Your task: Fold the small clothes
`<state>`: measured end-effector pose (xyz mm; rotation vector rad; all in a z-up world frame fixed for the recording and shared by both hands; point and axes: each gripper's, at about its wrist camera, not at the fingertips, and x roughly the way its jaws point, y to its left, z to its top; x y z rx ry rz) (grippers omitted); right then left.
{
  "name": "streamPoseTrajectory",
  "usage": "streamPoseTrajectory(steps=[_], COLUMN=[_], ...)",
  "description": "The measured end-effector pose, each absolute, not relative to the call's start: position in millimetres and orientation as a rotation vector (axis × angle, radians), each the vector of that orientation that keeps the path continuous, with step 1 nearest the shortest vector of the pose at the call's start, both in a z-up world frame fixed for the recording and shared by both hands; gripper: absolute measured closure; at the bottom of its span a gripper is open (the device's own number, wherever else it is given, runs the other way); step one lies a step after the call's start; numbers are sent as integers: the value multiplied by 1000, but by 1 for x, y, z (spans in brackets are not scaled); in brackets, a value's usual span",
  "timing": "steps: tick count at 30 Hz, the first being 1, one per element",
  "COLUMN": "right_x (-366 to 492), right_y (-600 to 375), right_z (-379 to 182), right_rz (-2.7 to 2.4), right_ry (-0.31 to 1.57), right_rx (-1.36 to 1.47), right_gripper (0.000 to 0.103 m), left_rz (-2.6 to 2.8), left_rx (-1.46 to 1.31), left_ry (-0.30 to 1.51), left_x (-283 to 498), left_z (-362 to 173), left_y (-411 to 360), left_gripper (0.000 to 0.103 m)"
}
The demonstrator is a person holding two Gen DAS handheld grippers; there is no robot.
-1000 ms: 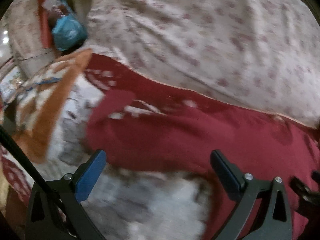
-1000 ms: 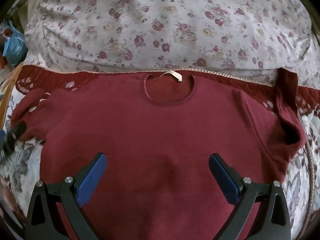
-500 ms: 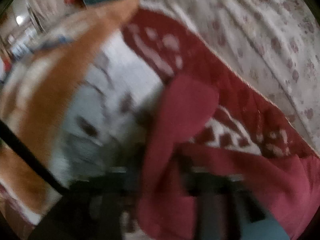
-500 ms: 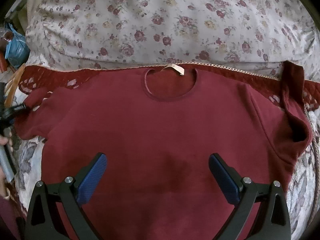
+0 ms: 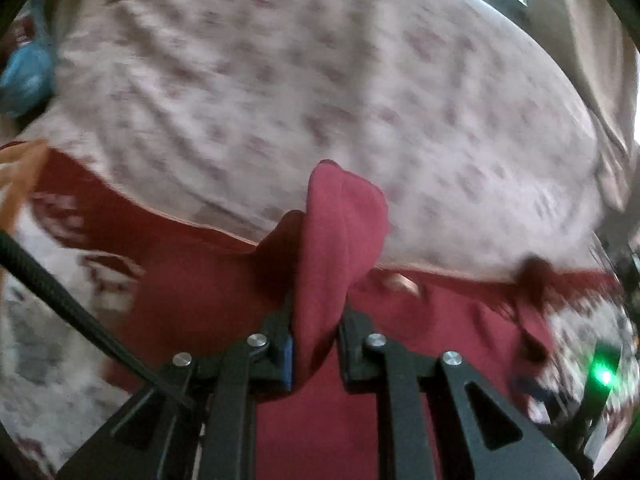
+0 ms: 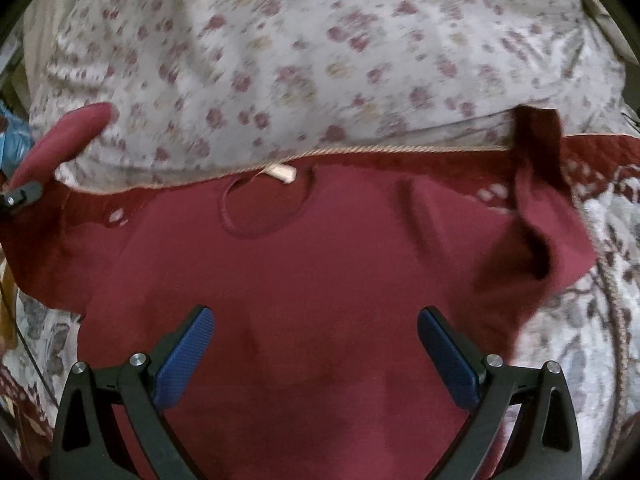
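**Red shirt on the bed, one sleeve pinched**

Left wrist view: The left gripper has its two black fingers squeezing in on a red sleeve. The jaws are closing, and the cloth is pressed tight between the blue pads. The sleeve sticks up above the fingers like a floppy tongue. The rest of the red shirt lies below and to the right. Behind it is a pale flowered sheet. A blue bag sits at the far left edge. This picture is blurry.

Right wrist view: The right gripper has its jaws wide apart with nothing between them. It hangs over the lower middle of the red shirt. The shirt lies flat and spread out on a quilt with a leafy pattern. Its round neck hole has a small white tag at the top. The sleeve on the right side is bunched up. At the far left, the other sleeve is lifted up, held by the left gripper.
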<state>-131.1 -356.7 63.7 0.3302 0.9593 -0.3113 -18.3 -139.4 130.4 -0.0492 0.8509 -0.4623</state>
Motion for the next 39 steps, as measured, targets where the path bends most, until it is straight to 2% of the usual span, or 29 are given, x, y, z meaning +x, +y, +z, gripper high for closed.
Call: streamPoseTrajectory(steps=[2, 4, 5, 8, 12, 14, 16, 18, 20, 21, 22, 23, 24, 25, 26, 34, 39], right_x=[-139, -146, -149, -155, -149, -139, -124, -108, -83, -68, -60, -48, -42, -39, -38, -93, -101], right_y=[-370, -382, -388, -398, -397, -392, -381, -370, -356, -351, -349, -347, -346, -344, -343, -383, -419], right_z=[67, 67, 67, 65, 62, 60, 57, 50, 38, 29, 22, 12, 8, 8, 13, 86, 70], right_rz=[-340, -353, -351, -356, -264, -221, -178, -150, -121, -113, -118, -128, -147, -166, -173, -227, -359], right_ry=[949, 949, 949, 944, 931, 923, 923, 944, 992, 1022, 1038, 1057, 1052, 1022, 1011, 807, 860], right_rx=[340, 366, 382, 410, 462, 477, 467, 427, 369, 346, 334, 317, 290, 262, 240, 222, 222], right_gripper=[0, 0, 0, 0, 0, 0, 2, 10, 26, 28, 38, 51, 54, 73, 96, 97, 97], left_rz=[-488, -545, -577, -610, -528, -431, -298, -200, -102, -93, -100, -95, -80, -70, -67, -62, -77], left_rx=[-51, -80, -86, -22, 17, 6, 4, 23, 46, 41, 25, 15, 9, 2, -9, -5, 32], left_ry=[893, 948, 976, 1024, 968, 898, 831, 807, 824, 851, 876, 886, 889, 888, 883, 860, 854], left_x=[-25, -31, -35, -46, -62, -66, -67, -62, -55, -50, -45, -41, -39, -37, -36, -34, -36], left_z=[110, 85, 71, 63, 90, 103, 104, 96, 81, 73, 66, 64, 61, 62, 63, 62, 61], left_y=[-165, -182, -189, -191, -143, -109, -78, -59, -46, -40, -36, -32, -29, -27, -24, -27, -44], left_gripper=[71, 39, 34, 31, 27, 14, 12, 12, 12, 12, 12, 12, 12, 12, 12, 12, 12])
